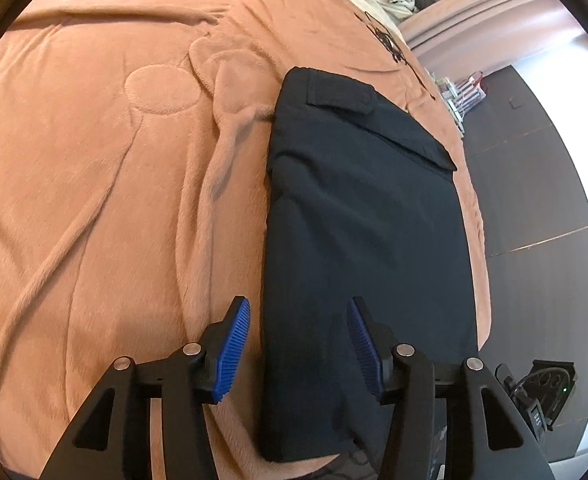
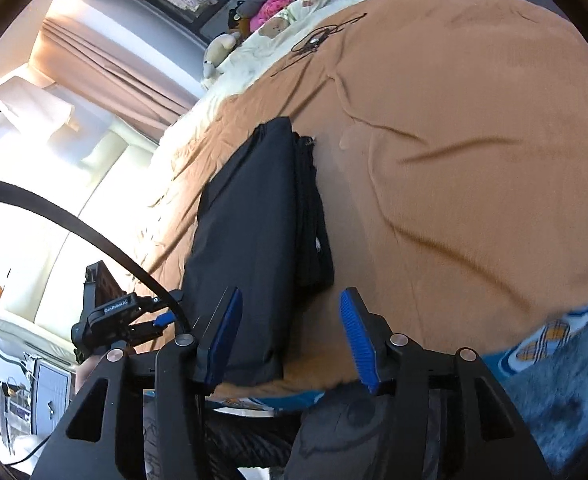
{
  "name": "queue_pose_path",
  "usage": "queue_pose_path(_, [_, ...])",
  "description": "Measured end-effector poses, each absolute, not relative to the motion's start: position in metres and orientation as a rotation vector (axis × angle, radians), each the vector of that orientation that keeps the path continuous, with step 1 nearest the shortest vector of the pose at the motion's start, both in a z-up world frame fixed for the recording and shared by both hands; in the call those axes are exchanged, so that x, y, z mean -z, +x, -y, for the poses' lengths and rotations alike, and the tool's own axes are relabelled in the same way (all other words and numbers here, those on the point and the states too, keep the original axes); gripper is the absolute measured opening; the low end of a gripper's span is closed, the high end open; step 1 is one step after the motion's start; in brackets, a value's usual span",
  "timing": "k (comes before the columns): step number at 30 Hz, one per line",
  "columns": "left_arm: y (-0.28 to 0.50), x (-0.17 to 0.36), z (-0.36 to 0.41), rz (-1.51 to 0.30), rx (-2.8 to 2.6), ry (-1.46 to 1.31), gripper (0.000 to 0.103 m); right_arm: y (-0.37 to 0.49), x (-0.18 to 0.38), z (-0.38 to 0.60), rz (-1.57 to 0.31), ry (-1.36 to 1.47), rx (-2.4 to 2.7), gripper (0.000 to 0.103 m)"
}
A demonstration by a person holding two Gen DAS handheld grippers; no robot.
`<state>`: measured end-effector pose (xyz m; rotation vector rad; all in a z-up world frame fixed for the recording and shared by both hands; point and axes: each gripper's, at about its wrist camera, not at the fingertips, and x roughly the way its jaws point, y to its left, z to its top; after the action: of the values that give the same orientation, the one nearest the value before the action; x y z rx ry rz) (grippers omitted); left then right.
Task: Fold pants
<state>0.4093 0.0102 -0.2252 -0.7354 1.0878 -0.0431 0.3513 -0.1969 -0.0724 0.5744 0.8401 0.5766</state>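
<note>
Both grippers, left gripper [image 1: 297, 344] and right gripper [image 2: 290, 336], stand with jaws apart, holding nothing, above the folded dark pants [image 1: 357, 216] stretching toward 12 o'clock on the orange blanket [image 1: 94, 160].

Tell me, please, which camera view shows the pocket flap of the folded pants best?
The left wrist view: the pocket flap lies clearly on top of the pants. In the right wrist view the pants show only plain cloth and stacked edges.
</note>
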Motion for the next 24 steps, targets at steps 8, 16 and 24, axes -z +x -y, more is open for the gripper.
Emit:
queue_pose_path(8, [0.431, 0.225, -0.010, -1.081, 0.062, -0.731, 0.053, 0.399, 0.084, 0.190, -0.917, 0.572, -0.674, 0.050])
queue_pose_path(16, [0.448, 0.226, -0.019, -1.067, 0.058, -0.746, 0.053, 0.454, 0.092, 0.177, -1.013, 0.567, -0.745, 0.057])
queue_pose_path(24, [0.476, 0.229, -0.026, -1.052, 0.041, -0.771, 0.053, 0.498, 0.099, 0.163, -1.055, 0.559, -0.784, 0.060])
